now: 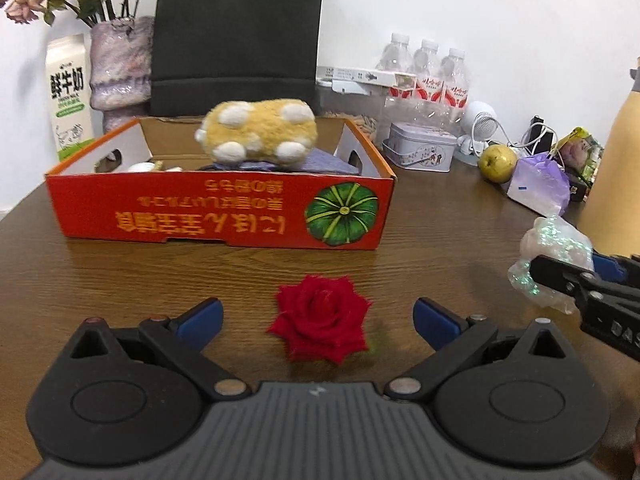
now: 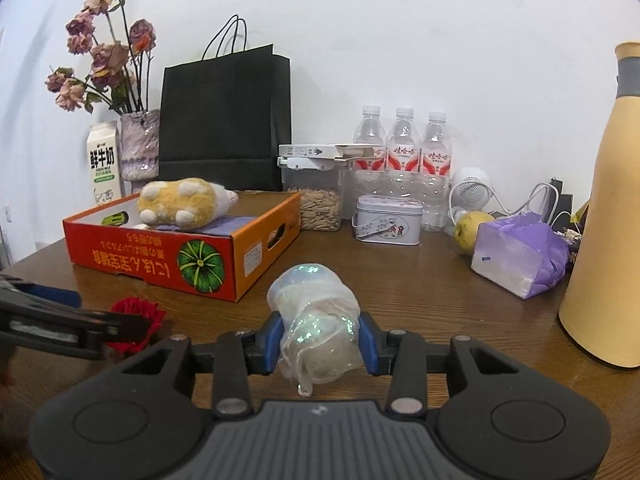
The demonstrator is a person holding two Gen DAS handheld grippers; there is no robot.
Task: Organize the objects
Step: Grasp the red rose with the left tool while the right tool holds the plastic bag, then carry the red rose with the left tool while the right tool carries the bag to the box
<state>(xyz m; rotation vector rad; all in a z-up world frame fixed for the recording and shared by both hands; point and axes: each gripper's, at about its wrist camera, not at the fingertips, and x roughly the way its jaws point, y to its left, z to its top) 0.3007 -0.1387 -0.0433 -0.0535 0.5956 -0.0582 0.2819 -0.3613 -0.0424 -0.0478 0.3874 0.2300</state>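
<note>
A red fabric rose point(image 1: 322, 318) lies on the wooden table between the open blue-padded fingers of my left gripper point(image 1: 318, 322); it also shows in the right wrist view point(image 2: 138, 312). My right gripper point(image 2: 320, 344) is shut on a glittery translucent bundle point(image 2: 316, 316), also seen at the right of the left wrist view point(image 1: 554, 256). An orange cardboard box point(image 1: 220, 208) with a pumpkin picture stands behind the rose and holds a yellow plush toy point(image 1: 260, 132) on a purple cloth.
Behind the box stand a black paper bag point(image 2: 226, 120), a milk carton point(image 2: 103, 160), a vase of dried flowers point(image 2: 140, 144), water bottles point(image 2: 400, 148), a seed jar point(image 2: 320, 204) and a tin point(image 2: 388, 220). A pear point(image 2: 468, 228), purple pack point(image 2: 520, 256) and yellow flask point(image 2: 604, 216) stand right.
</note>
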